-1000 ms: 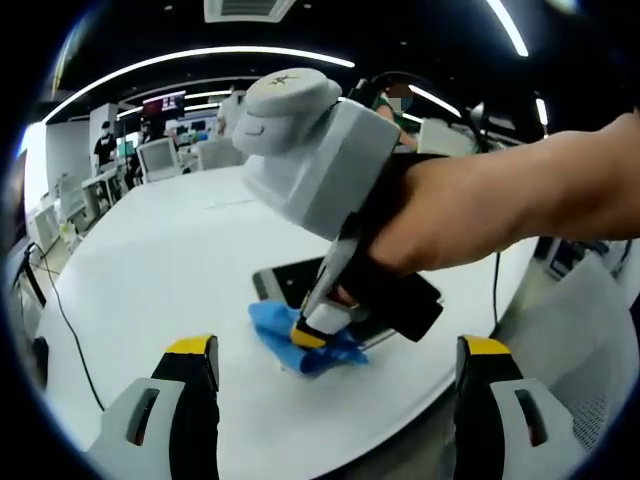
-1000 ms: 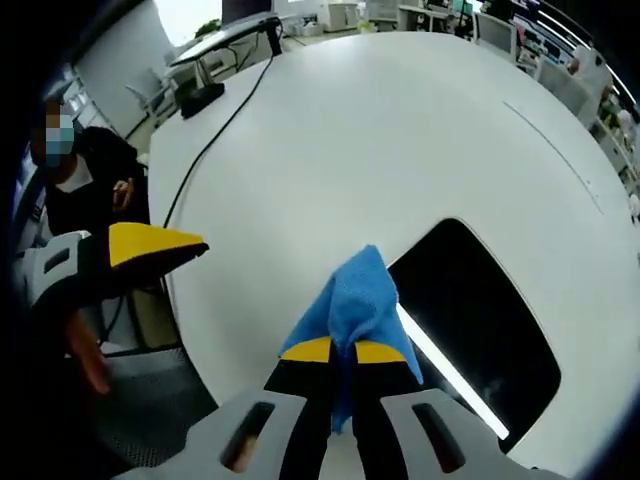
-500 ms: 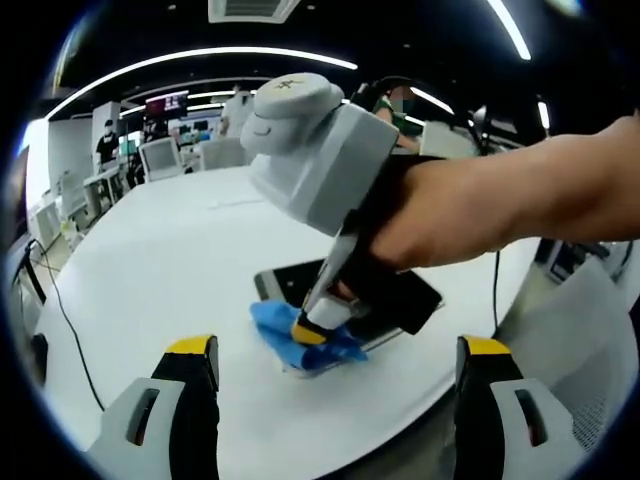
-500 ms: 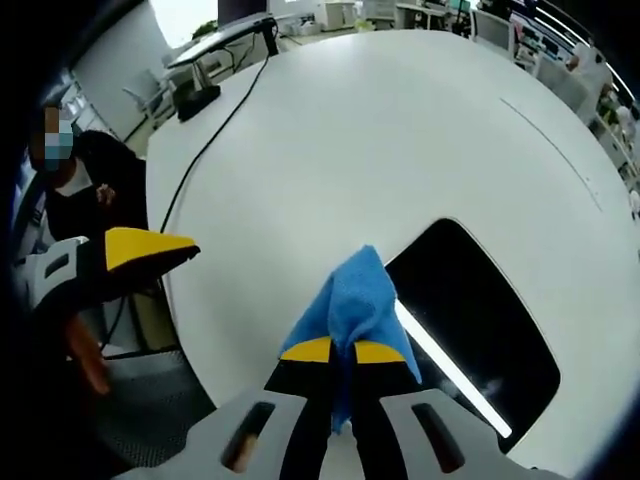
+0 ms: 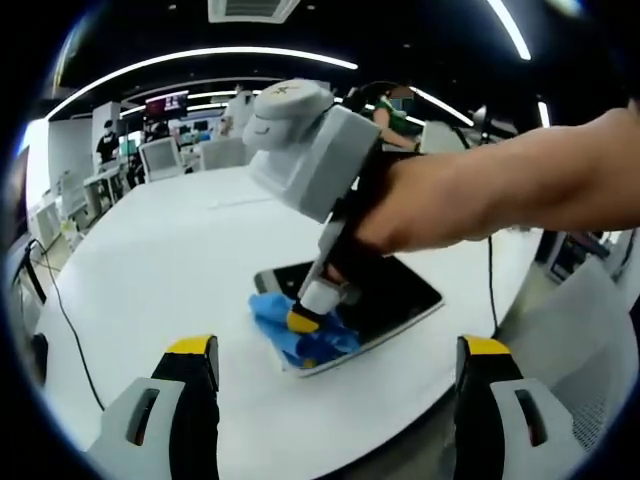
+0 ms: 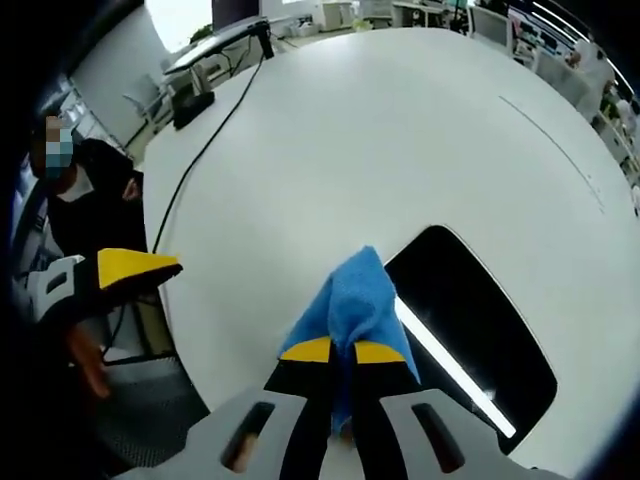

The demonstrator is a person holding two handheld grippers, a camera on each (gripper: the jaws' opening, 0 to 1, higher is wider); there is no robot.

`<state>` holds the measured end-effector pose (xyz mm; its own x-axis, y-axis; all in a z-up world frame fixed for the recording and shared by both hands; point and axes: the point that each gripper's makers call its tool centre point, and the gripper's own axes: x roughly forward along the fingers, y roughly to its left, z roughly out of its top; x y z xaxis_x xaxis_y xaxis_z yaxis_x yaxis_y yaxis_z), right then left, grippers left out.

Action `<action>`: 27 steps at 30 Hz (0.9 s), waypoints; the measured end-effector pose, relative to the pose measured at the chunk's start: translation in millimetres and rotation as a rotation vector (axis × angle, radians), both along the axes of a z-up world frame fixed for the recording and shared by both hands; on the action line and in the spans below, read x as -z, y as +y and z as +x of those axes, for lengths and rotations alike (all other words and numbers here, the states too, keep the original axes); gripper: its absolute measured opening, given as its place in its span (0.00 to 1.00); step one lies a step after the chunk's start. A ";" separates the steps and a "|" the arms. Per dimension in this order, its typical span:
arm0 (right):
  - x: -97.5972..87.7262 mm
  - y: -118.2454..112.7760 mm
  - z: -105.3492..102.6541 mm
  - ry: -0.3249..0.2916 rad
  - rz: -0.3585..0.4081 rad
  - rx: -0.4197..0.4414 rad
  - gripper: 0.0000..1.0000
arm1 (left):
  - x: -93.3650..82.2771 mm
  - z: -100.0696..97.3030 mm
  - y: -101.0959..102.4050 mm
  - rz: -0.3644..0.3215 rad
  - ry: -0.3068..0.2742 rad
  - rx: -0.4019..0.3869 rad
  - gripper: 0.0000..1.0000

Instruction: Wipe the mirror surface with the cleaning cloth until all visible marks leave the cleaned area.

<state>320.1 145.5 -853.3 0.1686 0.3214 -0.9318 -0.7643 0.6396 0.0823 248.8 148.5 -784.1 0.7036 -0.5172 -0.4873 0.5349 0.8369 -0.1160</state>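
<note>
Left gripper view: far left, a black cable (image 5: 62, 320) trails across the edge of the white tabletop (image 5: 170, 260). The left gripper (image 5: 335, 350) is held back from the work, its two yellow-tipped jaws spread wide apart with nothing between them. Between and beyond them, the blue cleaning cloth (image 5: 300, 335) lies bunched on the near-left corner of the mirror (image 5: 395, 295), a dark rounded-rectangle panel flat on the tabletop near its front edge. The right gripper (image 5: 303, 318) comes down from upper right, tips planted in the cloth, a person's hand (image 5: 420, 215) and forearm behind it. Desks and monitors stand in the background, with ceiling light strips overhead.

Right gripper view: at far left a seated person (image 6: 85, 195) in dark clothes. Just right of that, one yellow-tipped jaw of the left gripper (image 6: 125, 268) pokes in beside the tabletop (image 6: 400, 130) edge. A black cable (image 6: 200, 150) runs from a dark block near the upper-left edge down off the side. Centre bottom, the right gripper (image 6: 333, 351) has its jaws pinched tight on the cleaning cloth (image 6: 350, 305), which stands up in a blue fold above the tips. The cloth's right edge overlaps the mirror (image 6: 470, 320), whose dark surface carries a bright reflected light strip running diagonally. Whether marks are on the mirror surface cannot be told.
</note>
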 end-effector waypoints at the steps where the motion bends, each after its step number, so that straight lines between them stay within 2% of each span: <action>1: -0.1 -0.3 1.6 0.004 0.001 0.004 0.00 | 0.0 -0.1 0.1 0.000 0.000 -0.001 0.99; 7: -0.8 -2.4 14.0 -0.007 -0.001 0.004 0.00 | 0.3 -0.5 0.4 0.000 0.000 -0.002 0.99; 16: 4.2 -2.4 44.1 -0.023 0.008 0.015 0.00 | -0.3 0.7 0.7 0.001 -0.006 -0.001 0.99; 27: 4.9 0.0 70.7 -0.009 0.020 0.053 0.00 | -0.2 0.2 0.3 0.004 -0.007 0.006 0.99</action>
<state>390.7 145.5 -858.1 0.1940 0.3305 -0.9237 -0.7302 0.6774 0.0890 249.0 148.8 -783.9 0.7038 -0.5193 -0.4847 0.5407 0.8342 -0.1088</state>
